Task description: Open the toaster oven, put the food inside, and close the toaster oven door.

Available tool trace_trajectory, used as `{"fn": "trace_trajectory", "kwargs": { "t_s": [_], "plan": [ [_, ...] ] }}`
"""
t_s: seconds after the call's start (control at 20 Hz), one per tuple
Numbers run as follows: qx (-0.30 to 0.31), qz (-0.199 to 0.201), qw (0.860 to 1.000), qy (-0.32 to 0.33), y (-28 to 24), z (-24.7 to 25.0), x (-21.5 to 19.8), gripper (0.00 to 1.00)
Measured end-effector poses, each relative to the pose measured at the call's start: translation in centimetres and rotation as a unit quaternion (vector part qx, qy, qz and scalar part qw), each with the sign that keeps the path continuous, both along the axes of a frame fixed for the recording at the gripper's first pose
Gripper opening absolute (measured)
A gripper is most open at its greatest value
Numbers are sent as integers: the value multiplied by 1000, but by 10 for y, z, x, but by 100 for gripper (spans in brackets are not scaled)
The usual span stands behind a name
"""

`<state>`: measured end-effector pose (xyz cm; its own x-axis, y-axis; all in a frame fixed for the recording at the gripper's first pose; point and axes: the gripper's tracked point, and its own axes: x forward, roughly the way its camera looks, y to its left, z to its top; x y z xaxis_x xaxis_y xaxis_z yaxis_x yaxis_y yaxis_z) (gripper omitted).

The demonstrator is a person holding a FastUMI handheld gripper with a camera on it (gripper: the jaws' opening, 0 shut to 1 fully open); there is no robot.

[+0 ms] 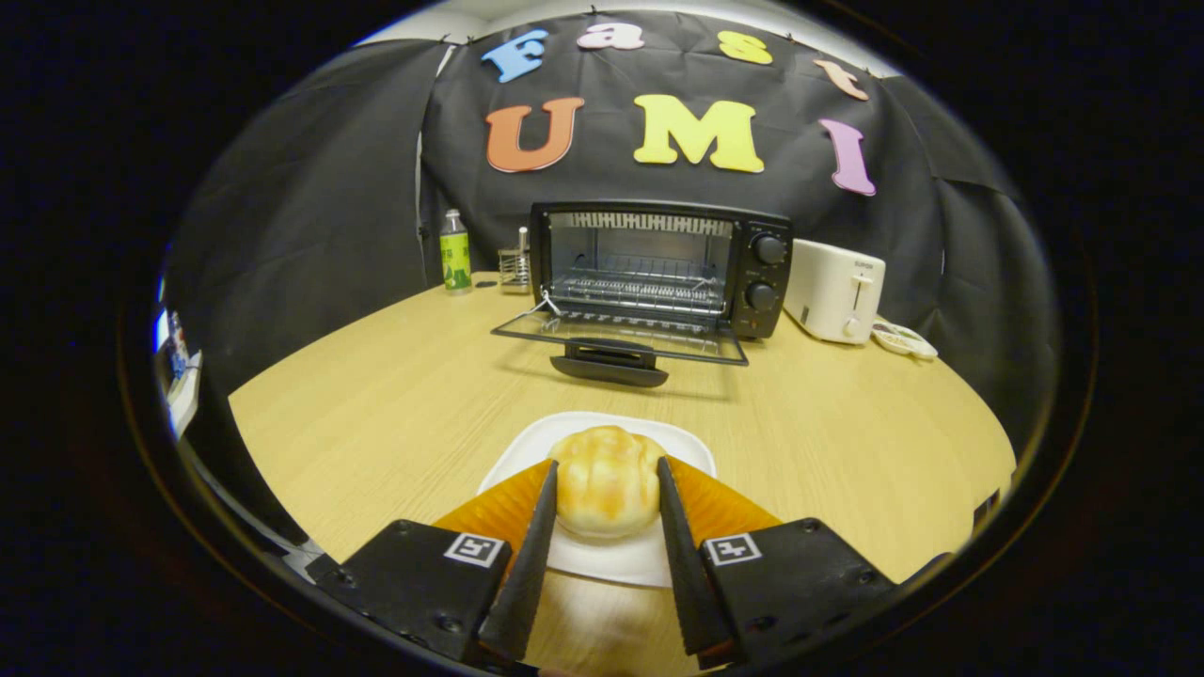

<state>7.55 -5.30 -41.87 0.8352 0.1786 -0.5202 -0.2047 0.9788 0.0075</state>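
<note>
Gripper view: tool (607, 465) clamps round golden bun (605, 480).

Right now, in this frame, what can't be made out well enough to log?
- Underside of the bun and whether it has left the plate: hidden by the bun itself; the gripper fingers flank it.
- Firmness of the grip: contact faces are hidden.
- Toaster oven dial settings: too small.
- Bottle label and the rack beside it: too small.
- Dish contents by the toaster: too small.
</note>
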Motion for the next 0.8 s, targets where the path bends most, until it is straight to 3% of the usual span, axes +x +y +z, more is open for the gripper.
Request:
{"fn": "trace_trajectory", "kwargs": {
  "t_s": [0.5,0.8],
  "plan": [
    [44,1,997,-61,6,58,14,58],
    [108,-2,990,-91,15,125,57,58]
  ]
}}
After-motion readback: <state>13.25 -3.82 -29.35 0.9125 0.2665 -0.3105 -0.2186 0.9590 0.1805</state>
